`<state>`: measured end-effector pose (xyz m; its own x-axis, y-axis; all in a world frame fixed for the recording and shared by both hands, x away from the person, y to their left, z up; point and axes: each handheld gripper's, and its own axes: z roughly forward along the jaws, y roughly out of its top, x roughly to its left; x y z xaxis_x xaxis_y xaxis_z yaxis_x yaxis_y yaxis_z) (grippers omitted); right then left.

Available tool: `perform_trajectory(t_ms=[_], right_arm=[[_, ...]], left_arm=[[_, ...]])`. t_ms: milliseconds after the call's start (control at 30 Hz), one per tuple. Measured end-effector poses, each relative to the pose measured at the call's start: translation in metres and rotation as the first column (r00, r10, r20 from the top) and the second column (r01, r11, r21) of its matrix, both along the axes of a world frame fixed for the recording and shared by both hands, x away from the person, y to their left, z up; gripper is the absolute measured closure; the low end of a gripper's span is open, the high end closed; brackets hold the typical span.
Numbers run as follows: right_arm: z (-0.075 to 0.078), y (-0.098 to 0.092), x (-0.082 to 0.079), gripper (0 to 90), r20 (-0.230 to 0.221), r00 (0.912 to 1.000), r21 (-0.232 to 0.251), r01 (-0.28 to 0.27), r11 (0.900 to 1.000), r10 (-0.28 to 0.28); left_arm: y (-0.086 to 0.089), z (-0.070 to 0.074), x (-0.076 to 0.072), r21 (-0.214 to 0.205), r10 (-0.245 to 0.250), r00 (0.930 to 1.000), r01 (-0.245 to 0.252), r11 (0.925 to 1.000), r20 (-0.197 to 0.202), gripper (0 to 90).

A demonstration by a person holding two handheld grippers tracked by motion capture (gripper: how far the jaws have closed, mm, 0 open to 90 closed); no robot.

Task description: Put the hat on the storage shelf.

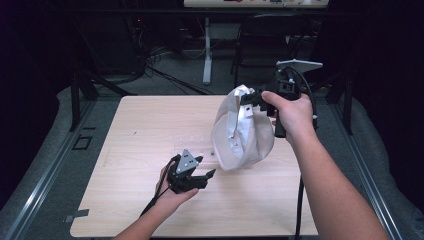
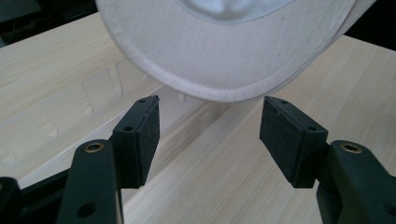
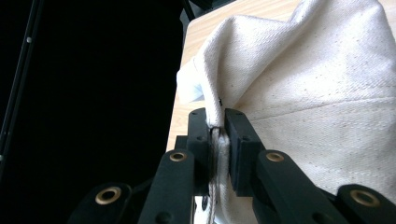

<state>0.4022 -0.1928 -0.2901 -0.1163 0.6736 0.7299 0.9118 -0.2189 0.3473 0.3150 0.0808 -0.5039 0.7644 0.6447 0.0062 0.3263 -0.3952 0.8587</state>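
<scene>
A cream cloth bag [image 1: 243, 134] hangs above the counter [image 1: 140, 135], its rim pinched by the right gripper [image 1: 248, 98]; the left gripper [image 1: 207, 176], jaws spread, waits below it, nothing grasped yet.

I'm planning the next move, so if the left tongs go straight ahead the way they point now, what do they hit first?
Probably the rim of the white cloth hat, which hangs just ahead of and above the open left tongs. They might slip under it, since depth is unclear.
</scene>
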Motion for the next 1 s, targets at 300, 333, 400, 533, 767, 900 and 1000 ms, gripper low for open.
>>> perform_trajectory(t_ms=[300, 333, 400, 533, 767, 900, 1000], right_arm=[[0.0, 0.006, 0.01, 81.6, 0.003, 0.9998, 0.004, 0.02, 0.9998, -0.02], [0.0, 0.007, 0.011, 81.6, 0.003, 0.9997, 0.01, 0.025, 0.9996, -0.025], [0.001, 0.009, 0.013, 81.6, 0.006, 0.9996, 0.006, 0.029, 0.9996, -0.029], [0.002, 0.011, 0.014, 81.6, 0.011, 0.9992, 0.016, 0.039, 0.9991, -0.039], [0.008, 0.014, 0.013, 81.6, 0.024, 0.9988, 0.023, 0.043, 0.9988, -0.043], [0.008, 0.015, 0.013, 81.6, 0.023, 0.9991, 0.018, 0.035, 0.9992, -0.036], [0.008, 0.016, 0.012, 81.6, 0.025, 0.9992, 0.019, 0.032, 0.9993, -0.033]], left_arm=[[-0.021, 0.004, 0.006, 0.027, -0.008, 0.9998, 0.008, 0.9996, 0.016, 35.2], [-0.024, 0.004, 0.007, 0.03, -0.009, 0.9998, 0.008, 0.9995, 0.016, 35.2], [-0.03, 0.006, 0.007, 0.045, -0.006, 0.9998, 0.006, 0.999, 0.02, 35.2], [-0.041, 0.011, 0.007, 0.056, -0.017, 0.9991, 0.015, 0.9983, 0.039, 35.2], [-0.055, 0.013, 0.013, 0.139, 0.051, 0.9967, -0.06, 0.9886, 0.062, 39.2], [-0.049, 0.014, 0.018, 0.144, 0.074, 0.9967, -0.078, 0.9865, 0.033, 52.4], [-0.045, 0.015, 0.021, 0.128, 0.083, 0.9966, -0.082, 0.9884, -0.003, 60.2]])
